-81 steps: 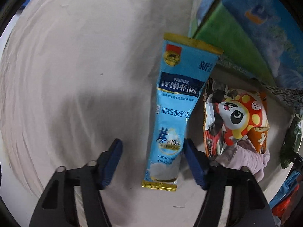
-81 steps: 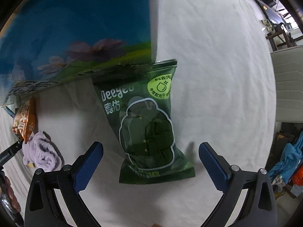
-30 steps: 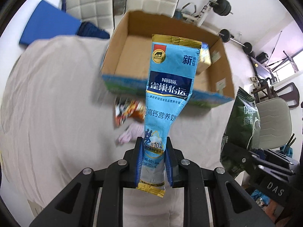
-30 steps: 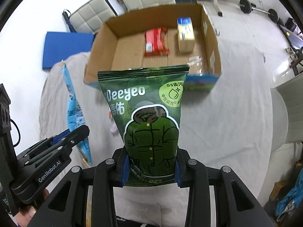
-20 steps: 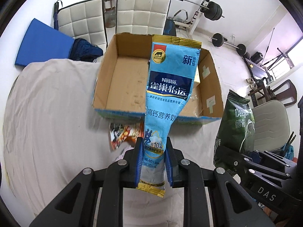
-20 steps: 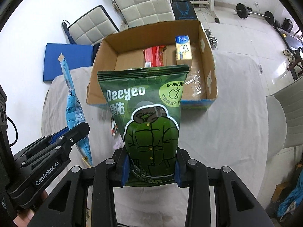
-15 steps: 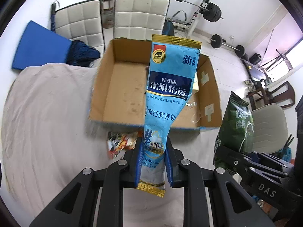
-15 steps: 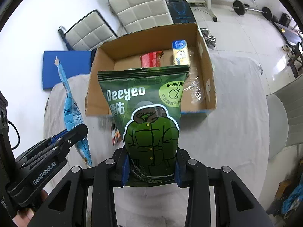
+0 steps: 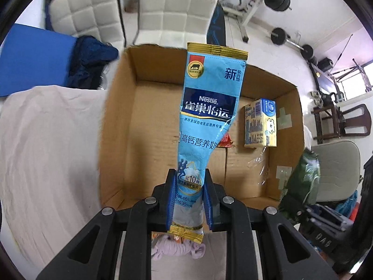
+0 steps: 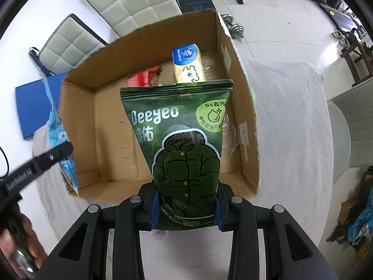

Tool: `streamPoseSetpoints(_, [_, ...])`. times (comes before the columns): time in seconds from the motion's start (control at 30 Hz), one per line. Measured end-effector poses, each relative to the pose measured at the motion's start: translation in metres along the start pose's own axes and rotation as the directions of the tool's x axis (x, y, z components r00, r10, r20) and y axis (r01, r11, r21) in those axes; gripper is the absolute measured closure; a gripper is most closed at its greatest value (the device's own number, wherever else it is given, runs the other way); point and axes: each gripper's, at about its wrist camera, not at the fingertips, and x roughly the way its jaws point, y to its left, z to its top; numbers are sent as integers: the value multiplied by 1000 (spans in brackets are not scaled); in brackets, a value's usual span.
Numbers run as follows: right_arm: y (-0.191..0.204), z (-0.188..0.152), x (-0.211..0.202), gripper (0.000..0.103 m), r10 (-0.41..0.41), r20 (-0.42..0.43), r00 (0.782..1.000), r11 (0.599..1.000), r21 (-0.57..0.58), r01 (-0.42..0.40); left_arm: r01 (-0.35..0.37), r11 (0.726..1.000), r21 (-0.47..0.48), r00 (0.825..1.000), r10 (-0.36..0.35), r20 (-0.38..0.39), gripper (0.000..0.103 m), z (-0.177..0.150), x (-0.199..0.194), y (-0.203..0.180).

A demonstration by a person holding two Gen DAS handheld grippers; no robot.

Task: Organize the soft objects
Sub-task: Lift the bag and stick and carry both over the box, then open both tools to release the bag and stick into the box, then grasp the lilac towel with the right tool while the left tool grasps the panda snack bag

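Observation:
My left gripper [image 9: 189, 196] is shut on the lower end of a long light-blue Nestle sachet [image 9: 207, 116], held upright over the near edge of an open cardboard box [image 9: 121, 107]. My right gripper [image 10: 185, 206] is shut on the bottom of a dark green Deeyeo pouch [image 10: 184, 144], held upright above the same box [image 10: 81, 121]. The box holds a yellow tissue pack [image 9: 260, 123] and a red packet [image 10: 144, 78]. The green pouch also shows at the right of the left wrist view [image 9: 302, 182]; the blue sachet shows at the left of the right wrist view [image 10: 59, 137].
The box stands on a table under a white cloth [image 9: 46, 144]. A lilac soft cloth item [image 9: 177, 249] lies on the cloth just below my left gripper. Padded white chairs [image 9: 172, 7], a blue mat [image 9: 30, 53] and gym weights lie beyond the table.
Both grippers have moved forward and closer to the box with their packets; the box now fills the view under each. The grips are unchanged.

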Motion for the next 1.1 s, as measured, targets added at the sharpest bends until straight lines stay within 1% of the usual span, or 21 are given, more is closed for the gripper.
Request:
streamPoseSetpoints(0.07, [-1, 8, 12, 64, -8, -17, 1000, 1000, 10, 8, 1, 1000, -5, 999, -1, -36, 85, 13, 14, 2])
streamPoseSetpoints(0.17, [-3, 16, 24, 64, -21, -34, 999, 1000, 21, 21, -34, 999, -5, 998, 33, -56, 85, 31, 30, 3])
streamPoseSetpoints(0.37, [-8, 27, 42, 64, -33, -62, 998, 999, 28, 35, -50, 999, -3, 995, 49, -88, 83, 46, 47, 4])
streamPoseSetpoints(0.4, [-8, 28, 44, 64, -38, -64, 997, 999, 19, 39, -60, 998, 2, 994, 60, -96, 82, 48, 48, 3])
streamPoseSetpoints(0.47, [-6, 29, 50, 63, -42, -79, 996, 999, 1, 42, -109, 994, 12, 986, 109, -127, 80, 53, 54, 0])
streamPoseSetpoints(0.5, [-4, 29, 52, 59, -41, -89, 995, 999, -3, 41, -120, 993, 2, 984, 119, -134, 80, 54, 54, 0])
streamPoseSetpoints(0.53, [-3, 30, 57, 52, -42, -107, 993, 999, -10, 41, -125, 992, -15, 983, 122, -135, 80, 55, 55, 2])
streamPoseSetpoints(0.57, [-2, 31, 61, 38, -50, -120, 991, 999, -16, 48, -123, 992, -28, 985, 118, -129, 78, 56, 54, 3])
streamPoseSetpoints(0.6, [-1, 30, 62, 31, -54, -117, 992, 998, -24, 52, -117, 993, -34, 987, 112, -116, 75, 57, 52, 3])
streamPoseSetpoints(0.63, [1, 30, 61, 30, -63, -108, 992, 998, -33, 60, -122, 992, -34, 987, 117, -107, 68, 58, 50, 3])
streamPoseSetpoints(0.67, [2, 29, 60, 29, -74, -98, 992, 997, -45, 70, -126, 991, -35, 988, 122, -97, 64, 58, 48, 3])
streamPoseSetpoints(0.73, [4, 28, 59, 29, -79, -93, 993, 996, -51, 74, -129, 991, -33, 989, 126, -82, 61, 57, 44, 2])
streamPoseSetpoints(0.8, [5, 31, 61, 29, -67, -94, 993, 997, -47, 63, -126, 992, -25, 989, 124, -79, 54, 54, 41, 1])
streamPoseSetpoints(0.83, [4, 31, 61, 29, -68, -92, 993, 997, -43, 64, -128, 992, -21, 989, 126, -75, 48, 52, 39, 0])
streamPoseSetpoints(0.87, [2, 31, 58, 25, -68, -89, 994, 997, -42, 64, -134, 991, -17, 989, 132, -71, 42, 51, 37, 0])
streamPoseSetpoints(0.9, [2, 30, 57, 17, -65, -87, 994, 997, -42, 62, -140, 990, -11, 988, 139, -63, 37, 49, 35, -1])
streamPoseSetpoints(0.93, [0, 29, 55, 14, -59, -86, 995, 998, -41, 55, -142, 990, -8, 988, 141, -57, 26, 46, 34, -1])
streamPoseSetpoints(0.97, [-3, 28, 52, 11, -54, -84, 995, 998, -39, 50, -142, 990, -9, 988, 142, -56, 17, 44, 32, 0])
streamPoseSetpoints(1.03, [-4, 26, 49, 9, -47, -80, 996, 998, -40, 44, -139, 990, -13, 989, 138, -59, 12, 38, 30, 1])
streamPoseSetpoints(1.07, [-3, 25, 46, 2, -46, -76, 996, 998, -40, 43, -151, 988, -18, 987, 149, -58, 7, 36, 28, 2])
streamPoseSetpoints(1.1, [-3, 23, 43, 0, -42, -68, 997, 998, -45, 39, -154, 988, -22, 987, 153, -51, 6, 32, 25, 3])
